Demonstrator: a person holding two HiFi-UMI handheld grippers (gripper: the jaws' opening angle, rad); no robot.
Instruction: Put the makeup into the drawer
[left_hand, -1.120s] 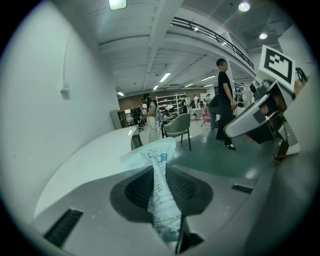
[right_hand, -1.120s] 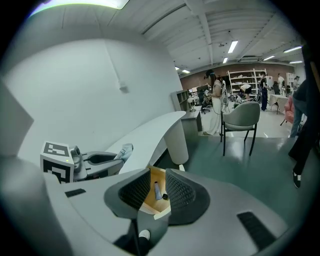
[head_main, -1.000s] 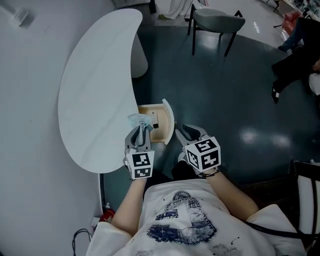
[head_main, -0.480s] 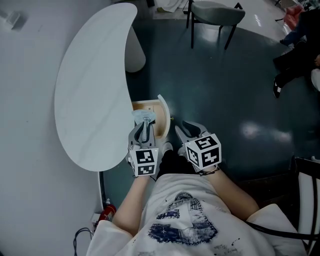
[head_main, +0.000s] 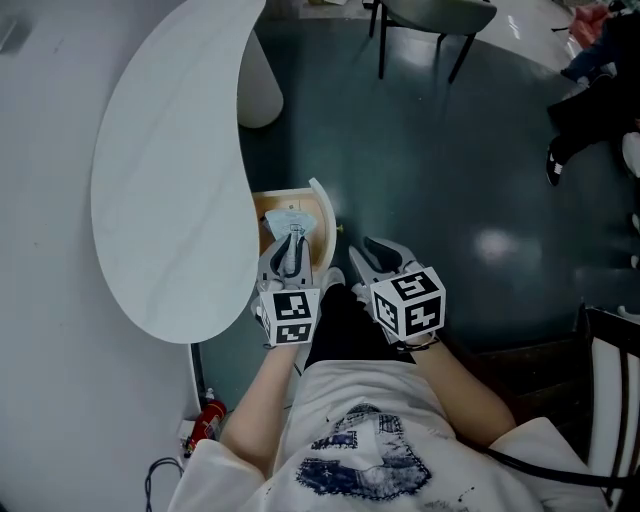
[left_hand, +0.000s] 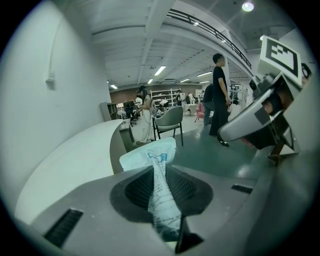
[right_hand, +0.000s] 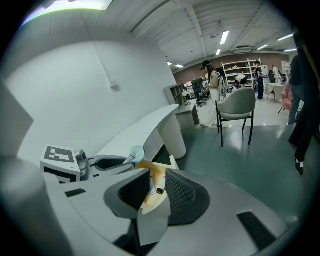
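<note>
My left gripper (head_main: 292, 238) is shut on a pale blue makeup sachet (head_main: 289, 220), which hangs over the open wooden drawer (head_main: 262, 208) under the white curved table (head_main: 165, 180). In the left gripper view the sachet (left_hand: 159, 185) is pinched between the pads and its top fans out beyond them. My right gripper (head_main: 368, 252) sits at the drawer's white front panel (head_main: 324, 212). In the right gripper view that panel (right_hand: 150, 220) is edge-on between the jaws, which are shut on it. Small items, one a dark-tipped tube (right_hand: 159, 190), lie inside the drawer.
The table's white pedestal (head_main: 258, 90) stands beyond the drawer. A grey chair (head_main: 430, 15) is at the far side of the dark floor, a black chair frame (head_main: 610, 400) at the right. A seated person's legs (head_main: 590, 110) show at top right. A red object (head_main: 205, 420) lies by the wall.
Both grippers have sunk lower. The left one has carried the sachet further over the drawer's opening. The right gripper stays at the drawer front.
</note>
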